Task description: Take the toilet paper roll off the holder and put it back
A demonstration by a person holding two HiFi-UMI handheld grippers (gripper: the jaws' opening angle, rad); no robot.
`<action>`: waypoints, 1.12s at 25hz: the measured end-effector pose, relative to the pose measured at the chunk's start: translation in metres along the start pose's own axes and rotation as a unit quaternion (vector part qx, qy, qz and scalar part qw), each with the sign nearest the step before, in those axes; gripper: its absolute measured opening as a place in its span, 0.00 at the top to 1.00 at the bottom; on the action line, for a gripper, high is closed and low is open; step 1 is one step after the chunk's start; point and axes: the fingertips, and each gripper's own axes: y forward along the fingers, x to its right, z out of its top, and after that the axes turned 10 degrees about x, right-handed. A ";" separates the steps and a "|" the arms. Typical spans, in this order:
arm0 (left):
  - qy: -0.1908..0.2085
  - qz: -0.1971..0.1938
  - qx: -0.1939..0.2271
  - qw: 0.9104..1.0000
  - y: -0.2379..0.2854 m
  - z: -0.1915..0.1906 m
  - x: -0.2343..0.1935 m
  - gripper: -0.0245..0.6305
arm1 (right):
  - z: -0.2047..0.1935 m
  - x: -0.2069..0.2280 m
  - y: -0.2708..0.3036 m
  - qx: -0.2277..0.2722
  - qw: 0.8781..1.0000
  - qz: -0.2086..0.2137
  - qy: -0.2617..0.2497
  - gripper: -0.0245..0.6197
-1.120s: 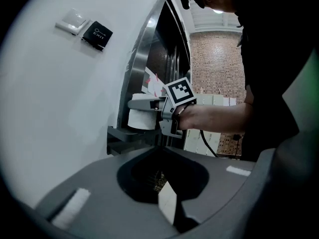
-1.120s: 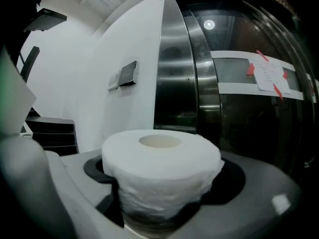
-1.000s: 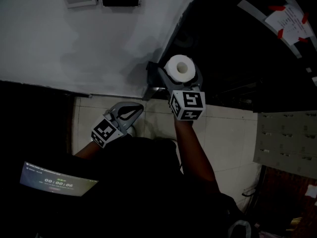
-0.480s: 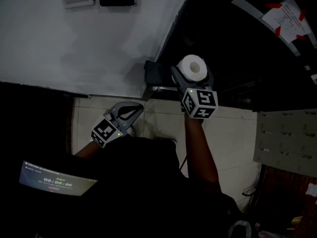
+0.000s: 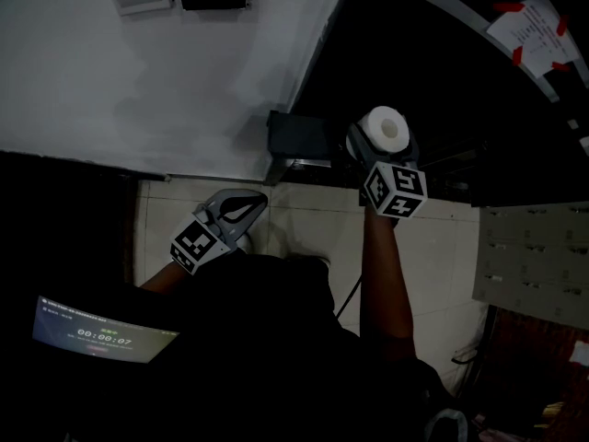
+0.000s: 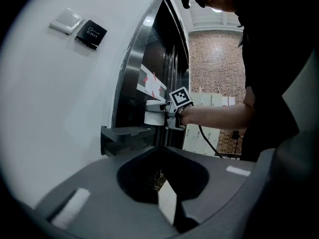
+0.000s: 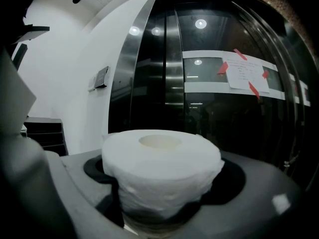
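left hand-held gripper [image 5: 247,206]: jaws together, empty | holder [image 5: 296,136]: no roll on it, just left of right hand-held gripper | roll [image 5: 386,125]: upright between right jaws, clear of holder; likely light, soft, crushable, so hold outer wrap gently | right hand-held gripper [image 5: 375,151]: part open, clamped on roll's sides

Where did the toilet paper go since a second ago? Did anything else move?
The right gripper, shut on the toilet paper roll, carried it to the right, away from the dark holder. It was already gripping the roll a second ago, so nothing was grabbed or let go. The left gripper stayed low, shut and empty, and the holder did not move.
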 end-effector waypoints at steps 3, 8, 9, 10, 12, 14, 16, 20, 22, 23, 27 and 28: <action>0.002 0.000 -0.001 1.000 0.000 0.000 0.000 0.96 | -0.006 0.016 -0.003 -0.004 1.000 -0.014 0.003 0.21; 0.001 0.003 -0.003 1.000 -0.002 -0.001 -0.002 0.96 | -0.017 0.034 -0.008 -0.013 0.999 -0.030 0.005 0.21; 0.001 0.003 -0.004 1.000 -0.003 -0.001 -0.003 0.96 | -0.019 0.035 -0.009 -0.014 0.999 -0.031 0.003 0.21; 0.001 0.004 -0.004 1.000 -0.003 -0.001 -0.003 0.96 | -0.021 0.036 -0.009 -0.014 0.999 -0.030 0.002 0.21; 0.002 0.004 -0.006 1.000 -0.004 -0.002 -0.003 0.96 | -0.025 0.036 -0.009 -0.016 0.999 -0.028 0.000 0.21; 0.002 0.004 -0.006 1.000 -0.004 -0.002 -0.003 0.96 | -0.030 0.036 -0.008 -0.019 0.999 -0.026 -0.002 0.21; 0.002 0.004 -0.006 1.000 -0.004 -0.001 -0.003 0.96 | -0.035 0.036 -0.008 -0.022 0.999 -0.025 -0.002 0.21; 0.001 0.004 -0.007 1.000 -0.006 -0.003 -0.004 0.96 | -0.042 0.038 -0.008 -0.014 0.999 -0.028 0.023 0.21; 0.000 0.005 -0.007 1.000 -0.007 -0.004 -0.004 0.96 | -0.047 0.043 -0.009 0.002 0.997 -0.035 0.071 0.21; 0.000 0.005 -0.008 1.000 -0.007 -0.004 -0.004 0.96 | -0.050 0.047 -0.010 0.012 0.994 -0.040 0.100 0.21; 0.000 0.005 -0.008 1.000 -0.008 -0.004 -0.004 0.96 | -0.073 0.066 -0.019 0.044 0.969 -0.074 0.233 0.21; 0.000 0.005 -0.008 1.000 -0.009 -0.004 -0.004 0.96 | -0.081 0.070 -0.021 0.049 0.959 -0.082 0.268 0.21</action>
